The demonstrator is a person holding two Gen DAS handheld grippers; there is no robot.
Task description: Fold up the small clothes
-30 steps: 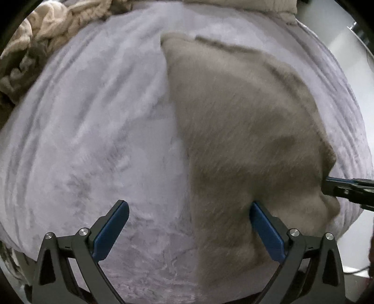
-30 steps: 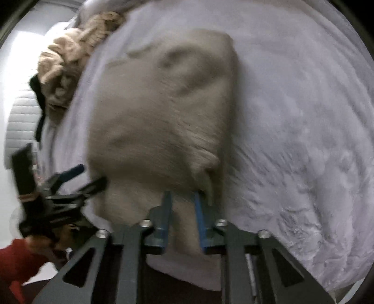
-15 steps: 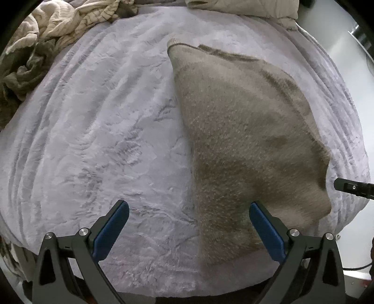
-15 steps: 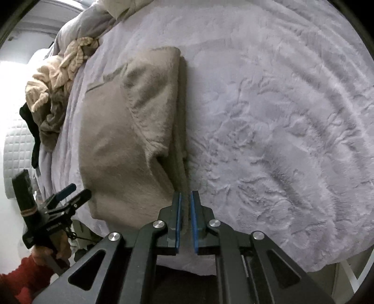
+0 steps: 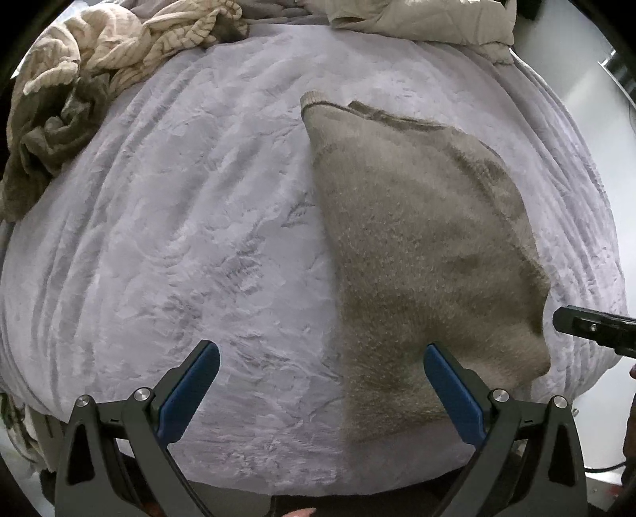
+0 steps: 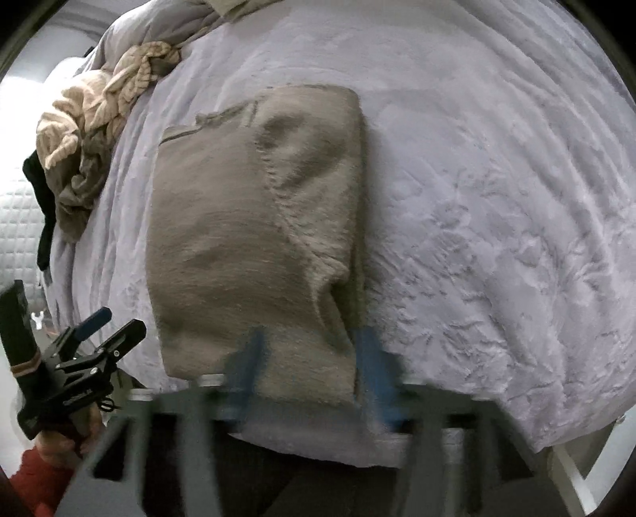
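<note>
A beige knit sweater (image 5: pixel 421 254) lies folded on the lilac bed cover (image 5: pixel 190 222), with one side and sleeve turned over its body (image 6: pixel 310 167). My left gripper (image 5: pixel 318 381) hovers open over the near edge of the bed, its right finger (image 5: pixel 453 385) above the sweater's lower hem and nothing between the jaws. My right gripper (image 6: pixel 310 370) is blurred by motion and stands open at the sweater's near hem (image 6: pixel 278 358), holding nothing. From the left wrist view, the right gripper's tip (image 5: pixel 592 328) shows at the far right beside the sweater. The left gripper (image 6: pixel 99 342) appears at the lower left of the right wrist view.
A heap of cream and olive clothes (image 5: pixel 91 79) lies at the far left of the bed. Beige bedding (image 5: pixel 417 20) is bunched at the head. A hand and red sleeve (image 6: pixel 43 469) hold the left gripper. The bed edge runs just below both grippers.
My right gripper let go of the sweater, drew back shut, then opened and swung back toward the hem. The sweater settled flat. My left gripper stayed open and pulled back a little.
</note>
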